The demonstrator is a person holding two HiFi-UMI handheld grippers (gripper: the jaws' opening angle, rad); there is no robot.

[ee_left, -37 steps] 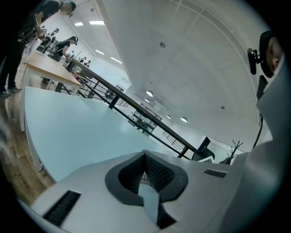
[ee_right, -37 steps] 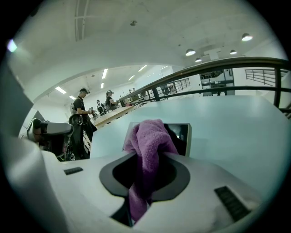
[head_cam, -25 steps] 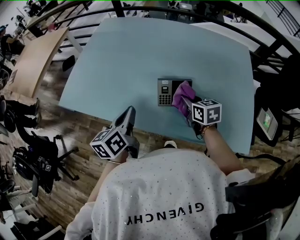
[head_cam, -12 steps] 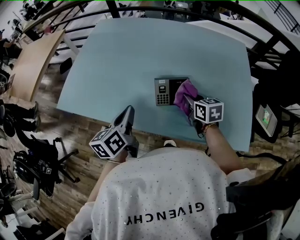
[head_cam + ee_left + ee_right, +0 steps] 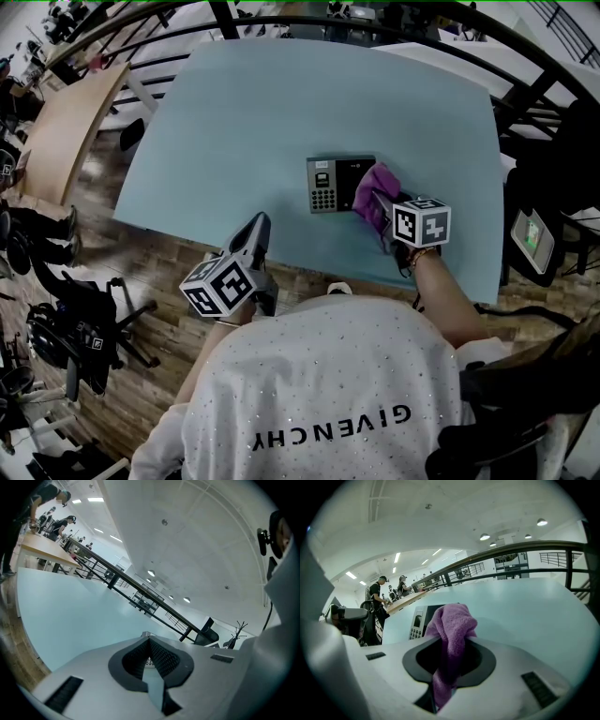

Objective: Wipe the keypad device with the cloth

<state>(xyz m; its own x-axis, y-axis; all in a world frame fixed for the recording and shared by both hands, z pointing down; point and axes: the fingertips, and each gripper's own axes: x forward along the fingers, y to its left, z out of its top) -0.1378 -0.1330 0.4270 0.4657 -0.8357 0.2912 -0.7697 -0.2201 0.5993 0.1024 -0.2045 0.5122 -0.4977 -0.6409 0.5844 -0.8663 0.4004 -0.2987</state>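
The grey keypad device [image 5: 333, 184] lies flat near the front of the pale blue table [image 5: 244, 112], its screen and buttons at its left end. A purple cloth [image 5: 374, 191] rests over its right end, with my right gripper [image 5: 381, 208] shut on it. In the right gripper view the cloth [image 5: 452, 623] bunches up out of my right gripper [image 5: 451, 644], and the keypad device [image 5: 417, 624] shows just left of it. My left gripper [image 5: 255, 232] hovers at the table's front edge, left of the device. In its own view my left gripper [image 5: 150, 644] is shut with nothing in it.
A wooden desk [image 5: 61, 122] stands to the left with office chairs [image 5: 80, 328] on the plank floor. A dark railing [image 5: 394, 23] runs behind the table. At the right a small screen [image 5: 532, 239] sits by dark gear. People stand far off [image 5: 382, 592].
My right gripper has slid the cloth a little to the right, baring more of the device's dark panel. The left gripper has stayed where it was.
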